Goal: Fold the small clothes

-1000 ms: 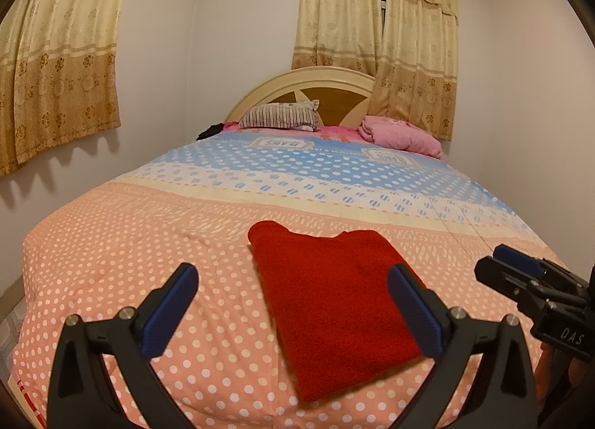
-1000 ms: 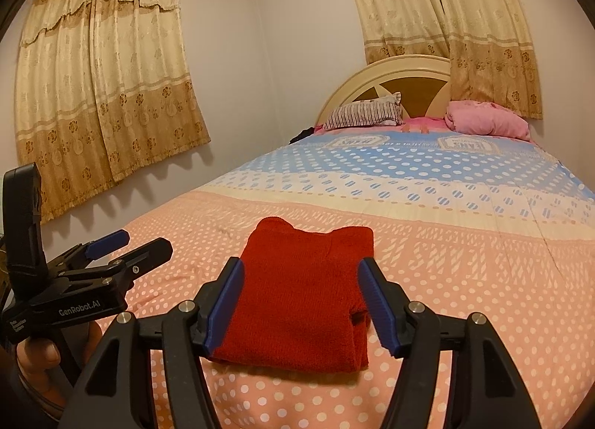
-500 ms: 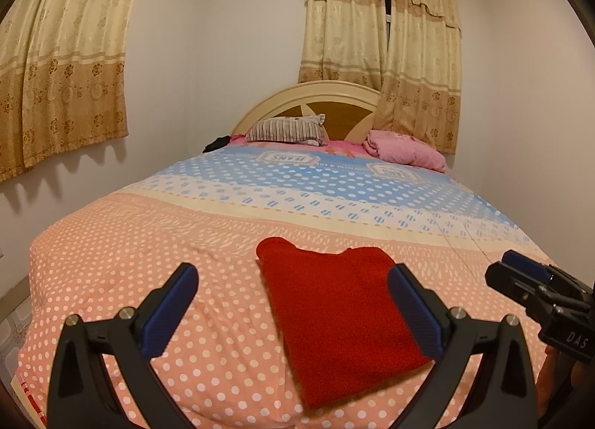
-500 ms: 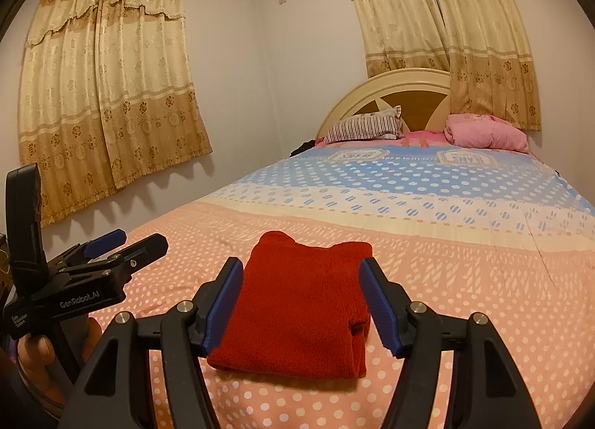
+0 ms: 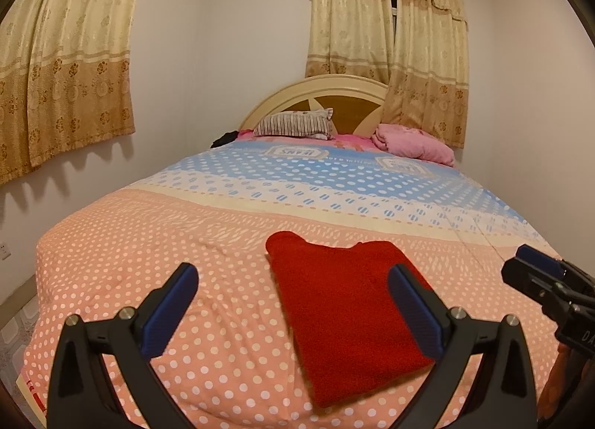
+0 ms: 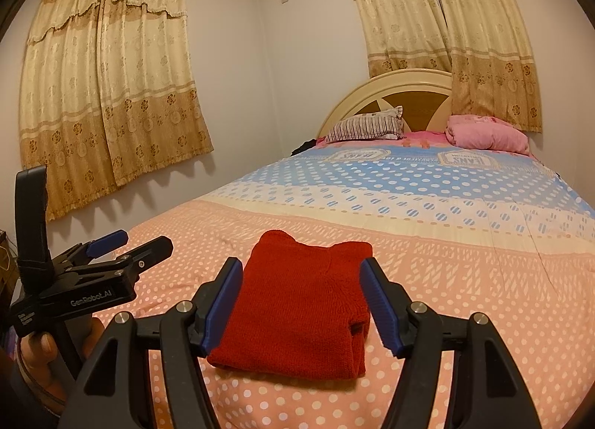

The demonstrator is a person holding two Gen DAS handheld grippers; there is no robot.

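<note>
A red knitted garment [image 5: 342, 310] lies folded into a neat rectangle on the peach dotted part of the bed [image 5: 111, 280]. My left gripper [image 5: 293, 295] hovers over the bed's near end, open, its blue pads wide apart and touching nothing; the garment lies beyond its right finger. In the right wrist view the garment [image 6: 297, 302] shows between the blue pads of my right gripper [image 6: 301, 299], which stands open, pads clear of the cloth. Each gripper appears in the other's view: the left gripper [image 6: 145, 239] in a hand [image 6: 37, 351], the right gripper [image 5: 518, 263] at the edge.
A striped pillow [image 5: 293, 124] and a pink pillow [image 5: 412, 142] rest at the headboard [image 5: 334, 87]. Curtains [image 5: 67, 68] hang on the left wall and behind the bed. Tiled floor [image 5: 15, 325] shows past the bed's left side.
</note>
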